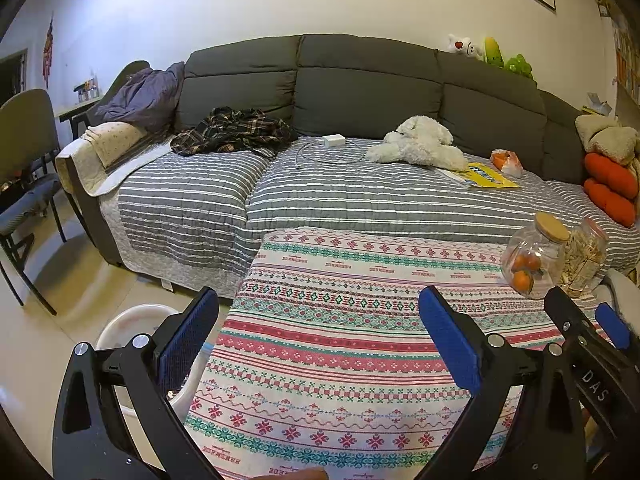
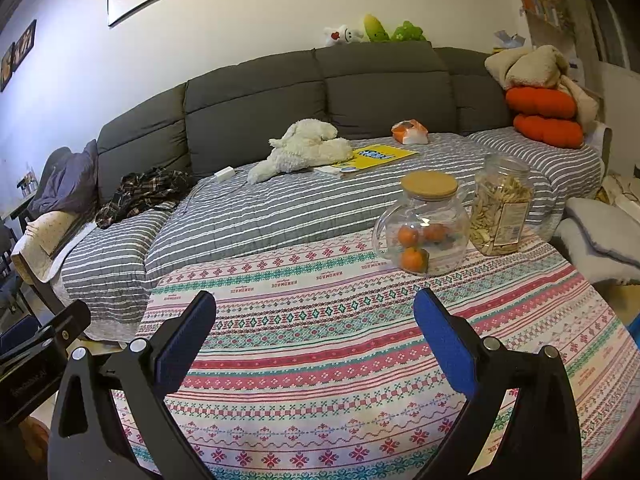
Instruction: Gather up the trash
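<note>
My left gripper (image 1: 320, 300) hangs open over the near edge of the patterned tablecloth (image 1: 340, 340), nothing between its blue pads. My right gripper (image 2: 314, 304) is also open and empty above the same tablecloth (image 2: 360, 340); it shows at the right edge of the left wrist view as the right gripper (image 1: 580, 312). A white bin (image 1: 132, 320) stands on the floor left of the table, partly hidden by my left finger. An orange-and-white crumpled bag (image 1: 507, 162) lies on the striped sofa cover, also seen as the bag (image 2: 409, 131) near the backrest.
Two glass jars (image 2: 424, 228) (image 2: 500, 208) stand at the table's far right. On the grey sofa (image 1: 360, 80) lie a white plush toy (image 1: 420, 144), a yellow booklet (image 1: 490, 176), a charger with cable (image 1: 334, 141), plaid clothing (image 1: 236, 130) and orange cushions (image 1: 610, 188). A chair (image 1: 24, 184) stands left.
</note>
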The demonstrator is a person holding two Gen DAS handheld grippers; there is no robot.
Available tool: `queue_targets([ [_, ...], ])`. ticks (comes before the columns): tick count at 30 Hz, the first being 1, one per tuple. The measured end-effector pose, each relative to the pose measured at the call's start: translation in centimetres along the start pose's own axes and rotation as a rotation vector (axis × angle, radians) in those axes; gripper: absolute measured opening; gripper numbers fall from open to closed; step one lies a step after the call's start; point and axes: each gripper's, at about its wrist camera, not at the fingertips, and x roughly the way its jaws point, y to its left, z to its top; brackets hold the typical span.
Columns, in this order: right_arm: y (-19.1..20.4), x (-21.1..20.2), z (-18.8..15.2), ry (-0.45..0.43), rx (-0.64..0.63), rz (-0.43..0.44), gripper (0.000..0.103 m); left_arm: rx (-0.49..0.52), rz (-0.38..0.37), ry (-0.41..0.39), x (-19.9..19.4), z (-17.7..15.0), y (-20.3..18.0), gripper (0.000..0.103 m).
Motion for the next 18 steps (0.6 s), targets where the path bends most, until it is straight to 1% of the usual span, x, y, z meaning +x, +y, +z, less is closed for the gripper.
queue_targets([
  [18, 0.43, -0.11, -0.21, 0.002, -0.018, 0.018, 0.096, -0.001, 0.014, 0.011, 0.36, -0.05, 0.14, 0.096],
])
